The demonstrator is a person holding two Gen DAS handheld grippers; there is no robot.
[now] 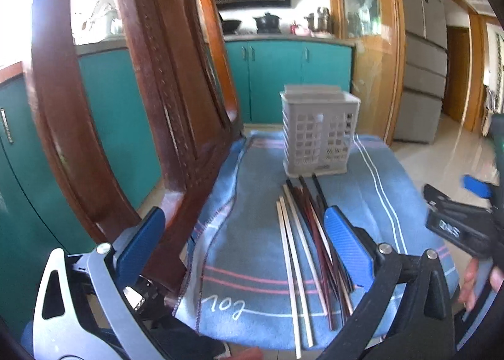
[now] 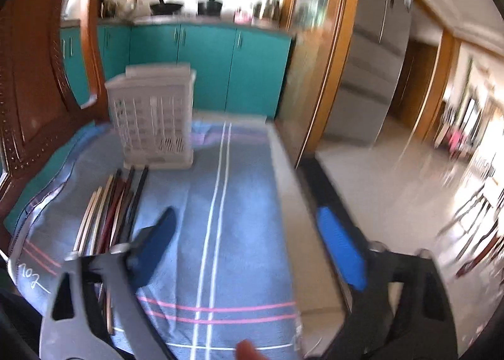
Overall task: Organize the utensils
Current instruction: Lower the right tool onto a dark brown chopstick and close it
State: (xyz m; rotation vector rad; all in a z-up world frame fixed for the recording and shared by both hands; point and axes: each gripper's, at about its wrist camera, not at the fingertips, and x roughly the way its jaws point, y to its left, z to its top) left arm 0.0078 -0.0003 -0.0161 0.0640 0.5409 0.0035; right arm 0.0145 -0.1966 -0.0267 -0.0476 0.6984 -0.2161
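chopsticks (image 1: 310,243) flat (bunched), before upright caddy (image 1: 319,130)

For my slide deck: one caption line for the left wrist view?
Open left gripper above chopsticks on a blue towel, gray utensil basket beyond.

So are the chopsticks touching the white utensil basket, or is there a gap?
Cannot tell. In the left wrist view the chopsticks' far tips reach the basket's base edge, but neither view plainly shows contact or a gap.
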